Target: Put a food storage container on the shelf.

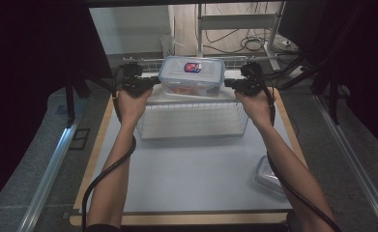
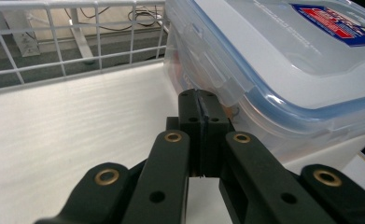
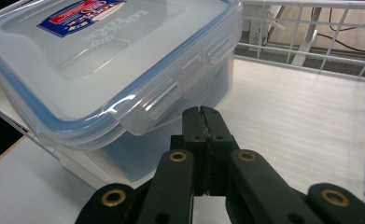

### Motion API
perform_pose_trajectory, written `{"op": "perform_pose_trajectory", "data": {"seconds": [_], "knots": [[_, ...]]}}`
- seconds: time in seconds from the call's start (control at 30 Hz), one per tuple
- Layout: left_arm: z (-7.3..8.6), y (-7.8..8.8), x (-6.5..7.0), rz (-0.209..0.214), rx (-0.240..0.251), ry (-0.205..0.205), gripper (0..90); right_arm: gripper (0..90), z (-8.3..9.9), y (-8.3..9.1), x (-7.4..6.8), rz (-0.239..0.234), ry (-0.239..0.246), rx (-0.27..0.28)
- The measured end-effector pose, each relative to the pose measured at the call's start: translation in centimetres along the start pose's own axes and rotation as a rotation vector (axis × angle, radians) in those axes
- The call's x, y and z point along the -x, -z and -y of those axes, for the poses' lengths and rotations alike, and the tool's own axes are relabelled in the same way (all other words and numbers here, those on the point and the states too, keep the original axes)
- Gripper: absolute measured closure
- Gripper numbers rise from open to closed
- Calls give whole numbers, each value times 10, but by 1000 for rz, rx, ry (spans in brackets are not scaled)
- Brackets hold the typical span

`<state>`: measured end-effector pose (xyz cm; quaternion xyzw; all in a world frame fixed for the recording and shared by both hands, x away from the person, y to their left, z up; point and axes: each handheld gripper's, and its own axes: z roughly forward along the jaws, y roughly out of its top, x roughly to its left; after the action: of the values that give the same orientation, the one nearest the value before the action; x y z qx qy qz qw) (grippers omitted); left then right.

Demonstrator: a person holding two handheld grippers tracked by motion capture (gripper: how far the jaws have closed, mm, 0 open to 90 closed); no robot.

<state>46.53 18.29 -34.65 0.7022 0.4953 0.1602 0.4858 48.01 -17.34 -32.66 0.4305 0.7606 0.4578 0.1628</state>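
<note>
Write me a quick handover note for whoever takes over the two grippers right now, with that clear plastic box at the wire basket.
Left gripper: jaws shut, tips at the left side clip of the clear box; whether they pinch the clip can't be told.
Right gripper: jaws shut, tips at the box's right side, just under its clip; grip likewise unclear.
Box: lid with blue seal on, red and blue label on top, sitting tilted at the far end of the white wire basket.
A second clear container lies at the table's near right edge.
Done: both grippers brought in at the box's ends.
Left: probably lifting or shifting the box with both grippers; check the grip first.
</note>
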Motion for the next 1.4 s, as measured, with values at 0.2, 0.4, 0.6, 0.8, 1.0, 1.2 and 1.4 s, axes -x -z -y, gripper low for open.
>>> {"op": "perform_pose_trajectory", "data": {"seconds": [0.2,0.4,0.6,0.8,1.0,1.2,1.4], "knots": [[7,7,5,11,11,-2,900,898,-2,-3,1,10,-2,-1],[11,12,8,14,13,-10,900,898,-6,-5,1,17,-6,5],[12,14,9,12,13,-16,900,898,-8,-7,2,15,-10,2],[14,24,14,-23,15,-75,867,895,-4,-1,0,0,10,20],[30,45,24,-13,36,-117,813,858,11,21,-5,-33,70,55],[60,65,36,3,20,-174,704,807,36,45,-14,-84,134,65],[98,78,52,11,-26,-216,569,744,79,64,-23,-122,194,34]]}}
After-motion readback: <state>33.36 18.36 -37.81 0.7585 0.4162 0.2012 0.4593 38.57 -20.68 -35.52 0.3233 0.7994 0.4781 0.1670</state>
